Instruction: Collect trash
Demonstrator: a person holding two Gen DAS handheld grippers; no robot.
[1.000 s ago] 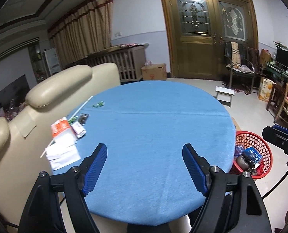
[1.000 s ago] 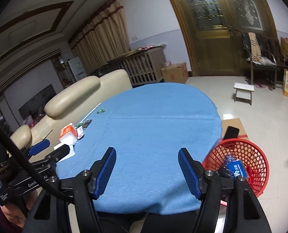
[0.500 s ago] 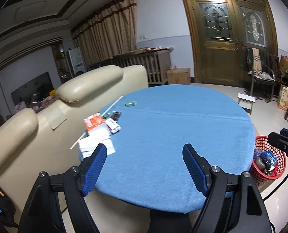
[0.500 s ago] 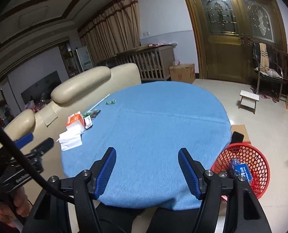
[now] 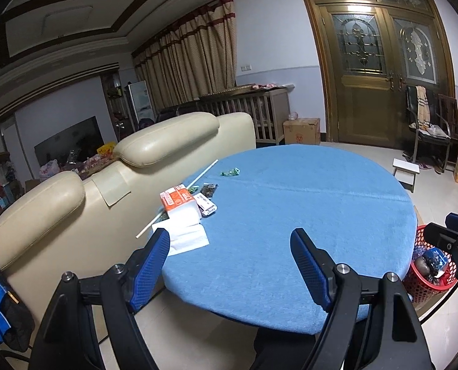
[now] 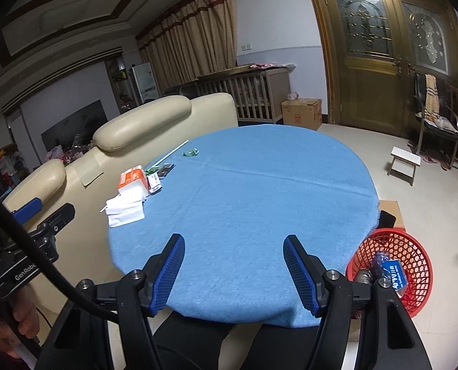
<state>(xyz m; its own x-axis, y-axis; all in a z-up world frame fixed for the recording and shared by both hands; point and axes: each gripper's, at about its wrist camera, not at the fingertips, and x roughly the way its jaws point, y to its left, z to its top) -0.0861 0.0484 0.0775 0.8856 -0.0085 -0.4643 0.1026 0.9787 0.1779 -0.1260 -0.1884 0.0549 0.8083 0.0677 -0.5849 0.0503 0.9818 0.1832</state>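
A round table with a blue cloth [image 5: 306, 203] [image 6: 253, 191] has litter on its left side: an orange and white tissue pack [image 5: 179, 203] [image 6: 132, 182], white paper [image 5: 187, 237] [image 6: 124, 211], a small packet [image 5: 205, 205], dark wrappers [image 5: 209, 188], a green wrapper [image 5: 230, 171] [image 6: 191, 153] and a long white straw [image 5: 179, 197]. A red basket [image 6: 395, 262] [image 5: 429, 274] holding trash stands on the floor right of the table. My left gripper [image 5: 230, 265] is open and empty before the table's near edge. My right gripper [image 6: 233, 273] is open and empty over the near edge.
A cream sofa [image 5: 121, 178] backs against the table's left side. A small white stool [image 6: 405, 162], a cardboard box [image 5: 301, 130], a chair [image 5: 426, 132] and a wooden double door [image 5: 377, 86] stand beyond. Flat cardboard [image 6: 389, 212] lies by the basket.
Both grippers have pulled back and away from the table, so it looks smaller and further off. The left view has swung left toward the sofa. Both grippers stay open.
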